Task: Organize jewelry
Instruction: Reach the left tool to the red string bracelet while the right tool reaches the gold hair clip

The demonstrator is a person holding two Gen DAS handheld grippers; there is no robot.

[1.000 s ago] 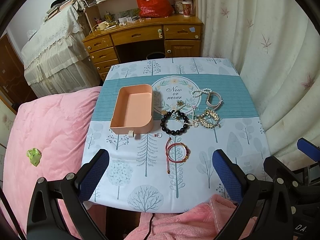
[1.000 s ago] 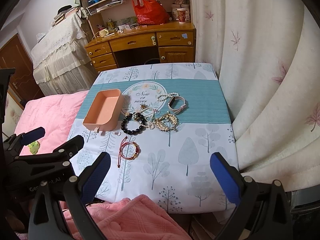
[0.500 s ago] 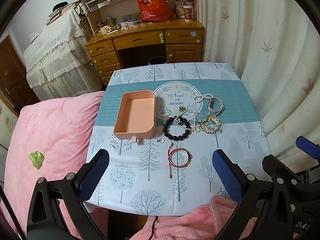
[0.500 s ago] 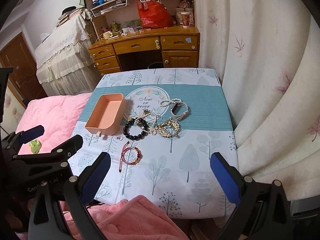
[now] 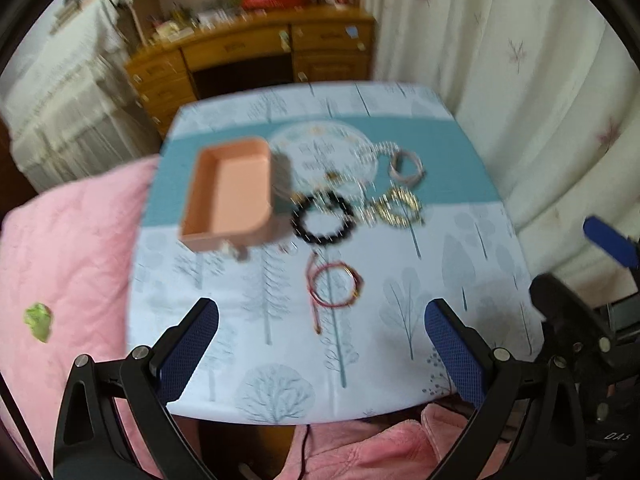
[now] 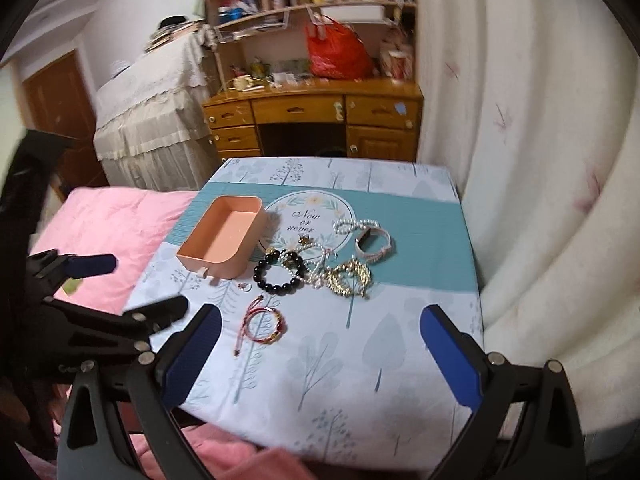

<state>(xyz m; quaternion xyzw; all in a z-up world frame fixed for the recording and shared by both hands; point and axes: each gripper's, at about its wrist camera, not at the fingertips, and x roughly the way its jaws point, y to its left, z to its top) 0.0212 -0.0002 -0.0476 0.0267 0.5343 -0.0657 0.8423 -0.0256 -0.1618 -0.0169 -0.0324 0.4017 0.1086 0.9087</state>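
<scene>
A peach tray [image 5: 230,194] [image 6: 222,236] sits empty on the tree-print table [image 5: 460,280] [image 6: 400,360]. To its right lie a black bead bracelet [image 5: 322,218] [image 6: 280,274], a gold bracelet [image 5: 396,206] [image 6: 348,278], a pearl strand [image 6: 354,225] and a pink band [image 5: 406,166] [image 6: 374,245]. A red cord bracelet [image 5: 334,284] [image 6: 264,324] lies nearest me. My left gripper [image 5: 320,344] is open above the front edge, before the red cord bracelet. My right gripper [image 6: 320,352] is open and empty over the front right.
A pink quilt [image 5: 68,272] [image 6: 108,224] lies left of the table, a curtain [image 5: 520,80] [image 6: 540,160] right. A wooden desk [image 5: 256,56] [image 6: 316,116] stands behind. A tiny ring [image 6: 245,287] lies near the tray's front.
Both grippers moved forward toward the table, so the jewelry looks larger. The left view is motion-blurred. The right gripper tilted up. Nothing on the table moved.
</scene>
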